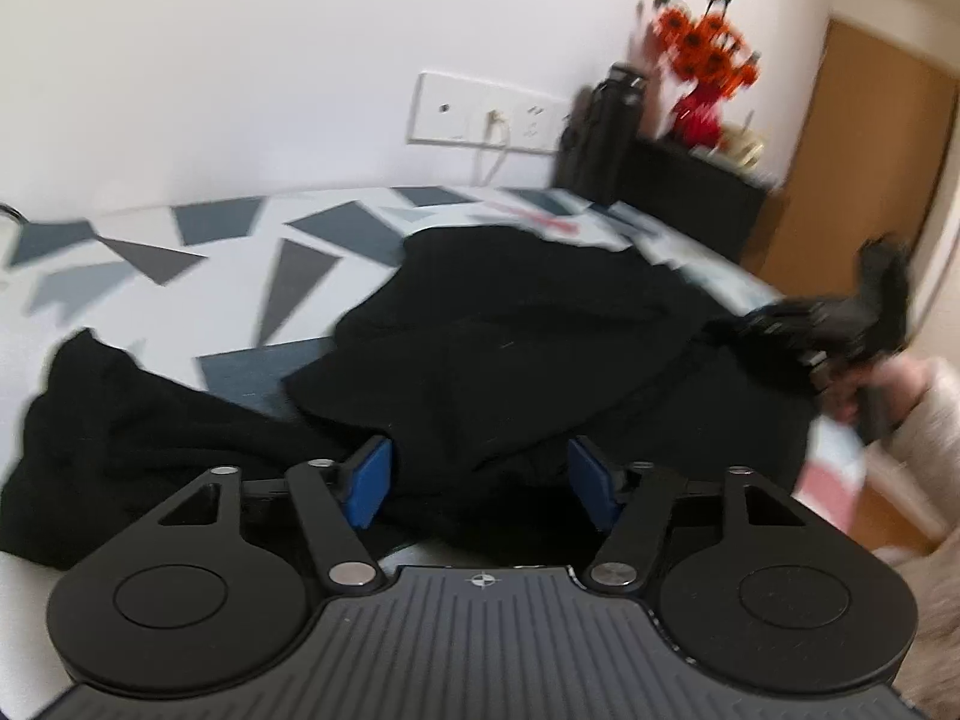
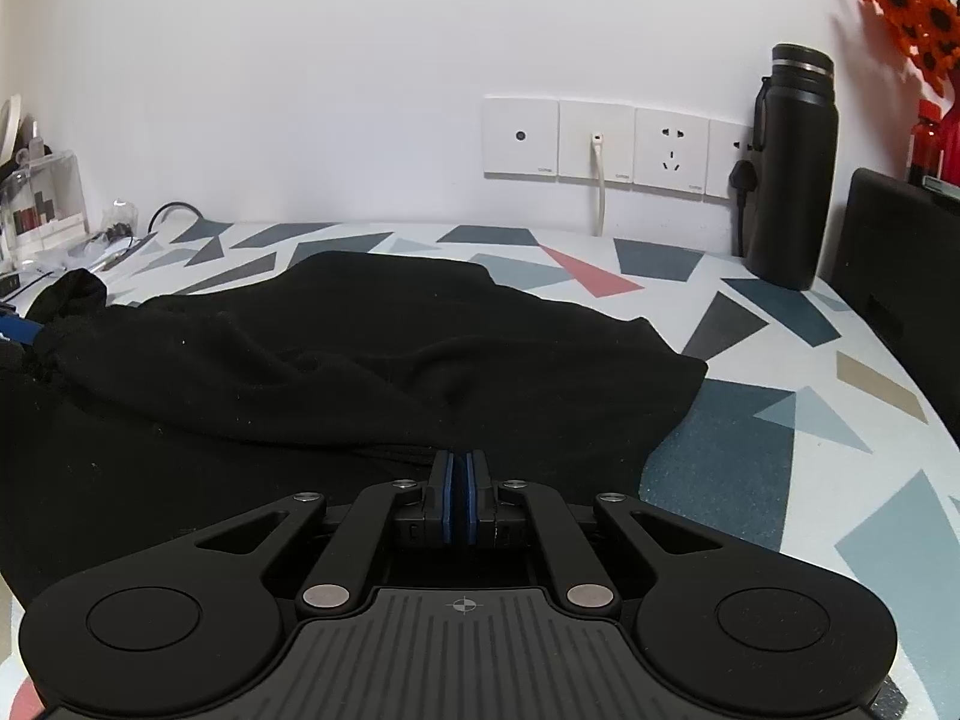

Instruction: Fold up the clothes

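A black garment is lying crumpled on a table whose top is showing grey, blue and red triangles. It is covering the middle and near part of the surface.

The right gripper is sitting at the near edge of the cloth with its blue pads pressed together. A fold of the black garment seems to be pinched between them, though the dark cloth is making this hard to confirm. The left gripper is hanging just above the garment with its jaws wide apart, and nothing is lying between its pads.

No brand name or label is readable. Small grey marks are standing under the wall sockets, but they are too small to read.

The right wrist view is sharp and is showing a black flask standing upright at the wall, a white cable going into one socket plate, and clutter at the far left end of the table. The left wrist view is blurred. Only this view is showing a hand in a light sleeve holding the right gripper at the cloth's right side, a loose part of the garment spreading toward the left, and a wooden door. Orange flowers are visible in both views.
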